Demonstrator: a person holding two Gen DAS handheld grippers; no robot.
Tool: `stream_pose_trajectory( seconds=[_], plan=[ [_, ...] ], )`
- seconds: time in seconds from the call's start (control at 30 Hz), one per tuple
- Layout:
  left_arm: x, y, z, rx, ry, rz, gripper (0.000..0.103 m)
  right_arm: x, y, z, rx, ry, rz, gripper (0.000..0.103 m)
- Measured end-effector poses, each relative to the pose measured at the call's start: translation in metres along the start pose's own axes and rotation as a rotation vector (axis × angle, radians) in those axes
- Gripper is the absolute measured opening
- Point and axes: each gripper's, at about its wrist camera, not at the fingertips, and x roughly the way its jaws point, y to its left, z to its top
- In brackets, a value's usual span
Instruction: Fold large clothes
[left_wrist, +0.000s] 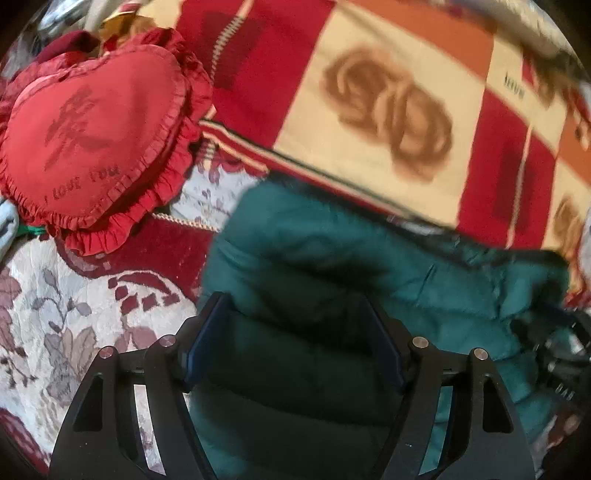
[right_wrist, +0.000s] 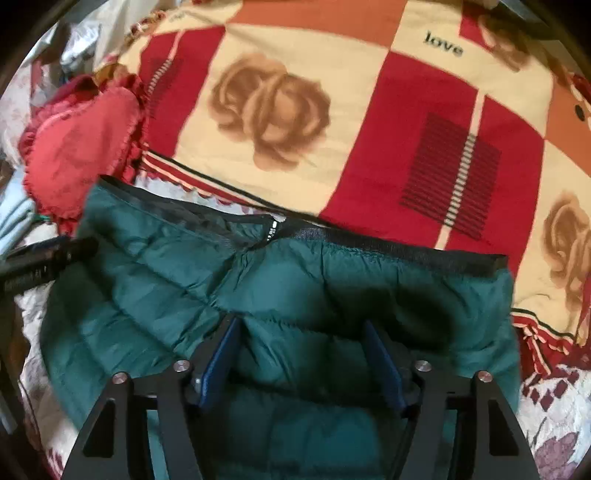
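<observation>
A rose-patterned blanket covers the bed beneath.

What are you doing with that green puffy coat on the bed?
A person holding a gripper in each hand is folding a green puffy jacket that lies on a bed, next to a red and cream blanket and a red heart pillow. Right now both the left gripper and the right gripper hang over the jacket with their jaws open, so neither is gripping it. The jacket lies bunched, with its black zipper edge toward the blanket.
</observation>
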Motion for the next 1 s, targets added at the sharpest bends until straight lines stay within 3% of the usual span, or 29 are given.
stream_pose_trajectory(
  seconds=[0.13, 0.37, 0.67, 0.83, 1.0],
  plan=[
    [0.024, -0.005, 0.003, 0.015, 0.022, 0.038, 0.074, 0.029, -0.014, 0.012, 0.069, 0.026, -0.030, 0.064],
    [0.053, -0.006, 0.013, -0.004, 0.037, 0.030, 0.074, 0.070, -0.041, 0.016, 0.178, 0.062, -0.032, 0.064],
    [0.071, -0.004, 0.009, -0.024, 0.031, 0.014, 0.081, 0.083, -0.050, 0.005, 0.218, 0.061, -0.001, 0.065],
    [0.070, -0.006, 0.009, -0.002, 0.032, 0.031, 0.081, 0.061, -0.051, 0.004, 0.223, 0.061, -0.009, 0.064],
    [0.068, -0.005, 0.007, -0.007, 0.025, 0.030, 0.081, 0.010, -0.064, -0.004, 0.281, -0.007, 0.015, 0.065]
  ],
)
